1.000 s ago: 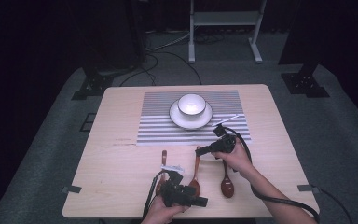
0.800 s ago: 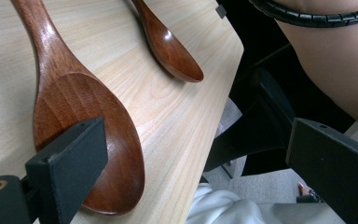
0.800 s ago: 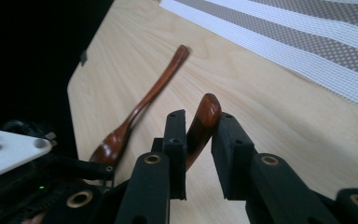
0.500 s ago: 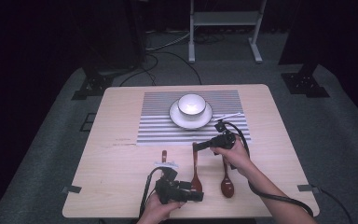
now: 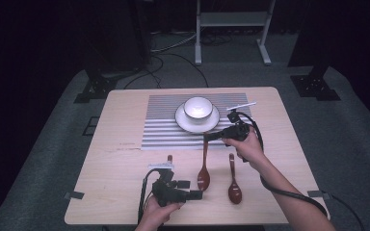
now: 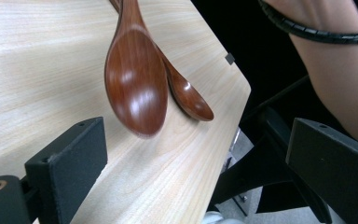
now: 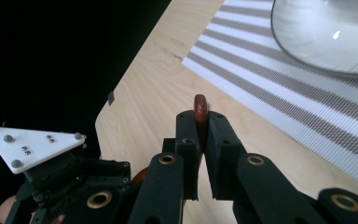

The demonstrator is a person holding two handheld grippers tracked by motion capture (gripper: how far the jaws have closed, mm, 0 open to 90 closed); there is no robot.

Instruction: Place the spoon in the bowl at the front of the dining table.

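Right gripper [image 5: 211, 136] fingers clamped on the stiff, light wooden spoon's [image 5: 204, 166] handle tip; left gripper [image 5: 192, 195] fingers apart.

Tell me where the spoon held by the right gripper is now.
In the high view, this wooden spoon hangs from the right gripper, just below the striped placemat.

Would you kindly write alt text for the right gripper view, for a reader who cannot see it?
The right hand-held gripper is shut on the handle tip of a brown wooden spoon above a light wooden table. Beyond lie a striped placemat and a white plate; the left hand-held gripper's grey three-cornered plate shows at lower left.
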